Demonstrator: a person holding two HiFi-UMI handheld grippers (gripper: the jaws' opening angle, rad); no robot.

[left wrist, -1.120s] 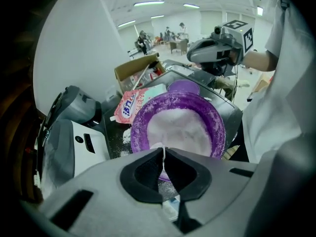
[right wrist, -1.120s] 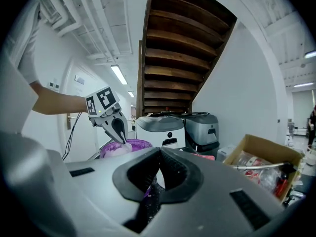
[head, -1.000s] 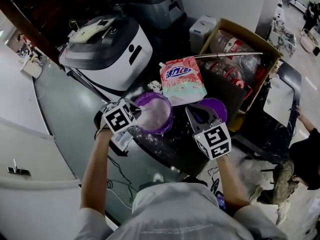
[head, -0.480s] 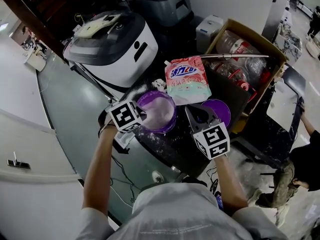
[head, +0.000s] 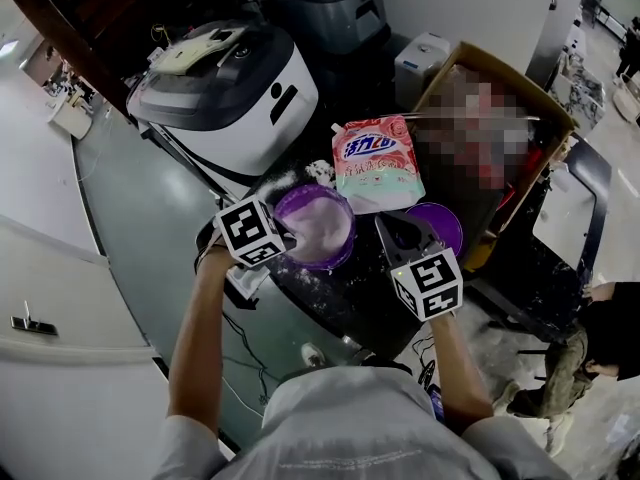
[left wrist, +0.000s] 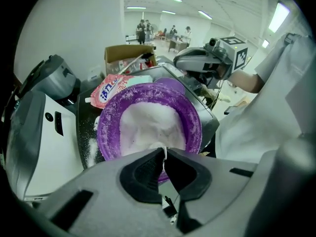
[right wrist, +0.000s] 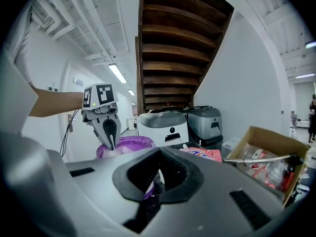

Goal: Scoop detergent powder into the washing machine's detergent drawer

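Detergent powder (left wrist: 148, 125) is heaped in the purple bowl (left wrist: 106, 127), which sits on the dark tabletop (head: 345, 288). The left tongs (left wrist: 164, 154) reach to the bowl's near rim, clenched on a thin white sliver (left wrist: 164, 158) that runs down into the powder; what it belongs to cannot be told. The right tongs (right wrist: 159, 154), to the right of the bowl, are clenched too, tips meeting above a shallow purple dish (head: 445, 223); whether they pinch it is unclear. Behind the bowl and just beside it lies a pink detergent pouch (head: 375, 163). The white washing machine (head: 225, 93) stands behind and left of the bowl, a cardboard box (head: 470, 63) behind and right. Loose powder dusts the tabletop around the bowl.
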